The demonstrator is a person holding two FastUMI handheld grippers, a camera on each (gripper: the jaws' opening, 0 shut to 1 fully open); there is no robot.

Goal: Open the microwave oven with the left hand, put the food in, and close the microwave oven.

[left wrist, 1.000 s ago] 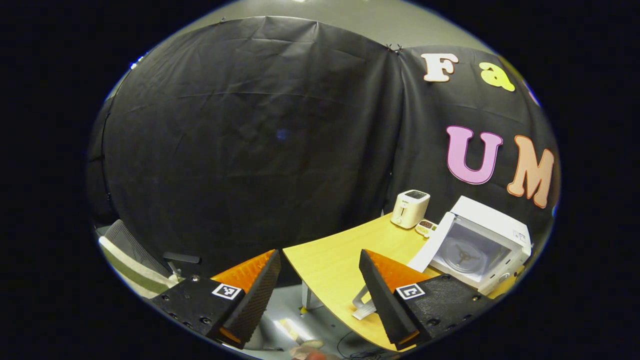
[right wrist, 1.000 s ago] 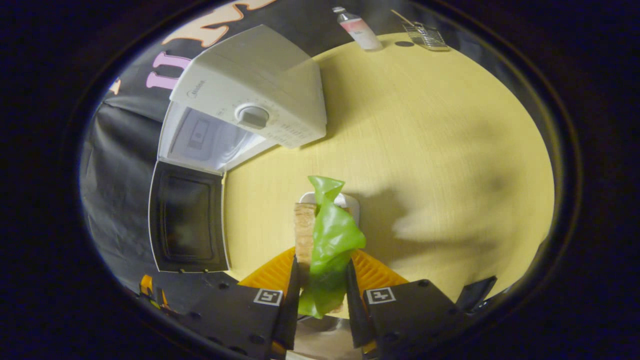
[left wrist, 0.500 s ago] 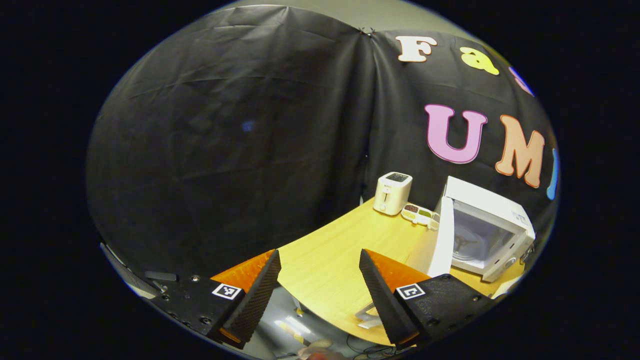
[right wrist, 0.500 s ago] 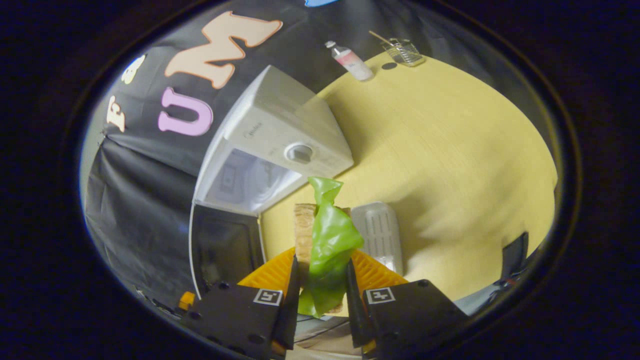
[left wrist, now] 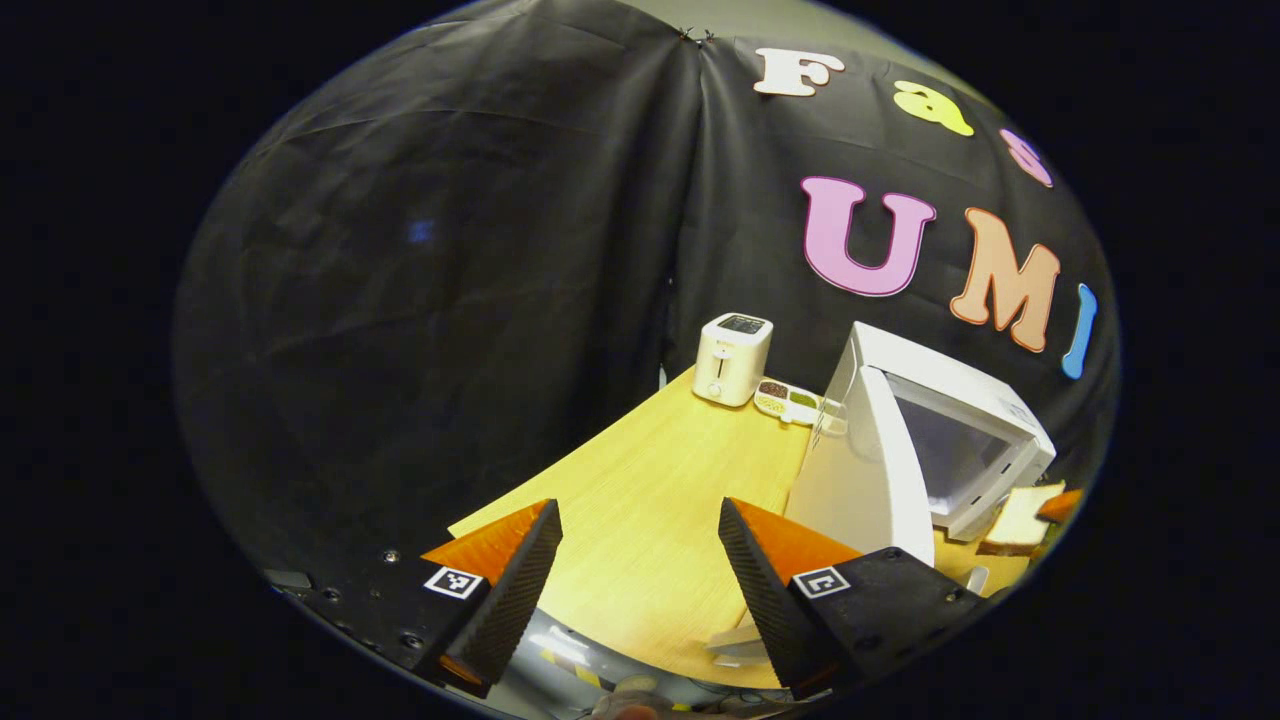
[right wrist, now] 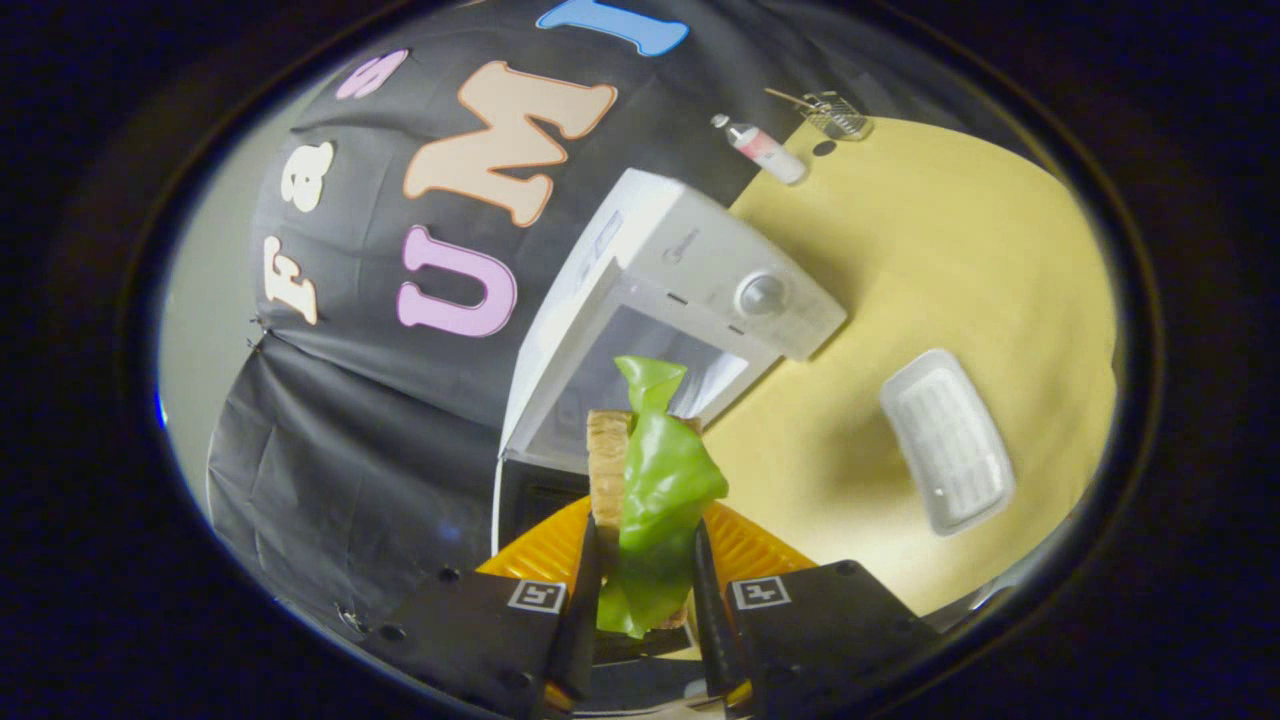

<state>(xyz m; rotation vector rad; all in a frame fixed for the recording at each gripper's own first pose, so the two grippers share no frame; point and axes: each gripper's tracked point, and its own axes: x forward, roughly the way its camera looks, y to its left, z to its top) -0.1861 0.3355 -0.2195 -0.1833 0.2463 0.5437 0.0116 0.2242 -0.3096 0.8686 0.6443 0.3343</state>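
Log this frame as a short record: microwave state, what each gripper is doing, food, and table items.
microwave: white microwave oven, door open
left hand-held gripper: open, empty
right hand-held gripper: shut on sandwich with green lettuce leaf, in front of the oven opening
table: white ridged tray, white toaster, bottle

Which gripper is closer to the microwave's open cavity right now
Right. The right gripper, shut on the sandwich, has it just before the microwave opening. The left gripper hangs open off the table's near edge, outside the swung-out door.
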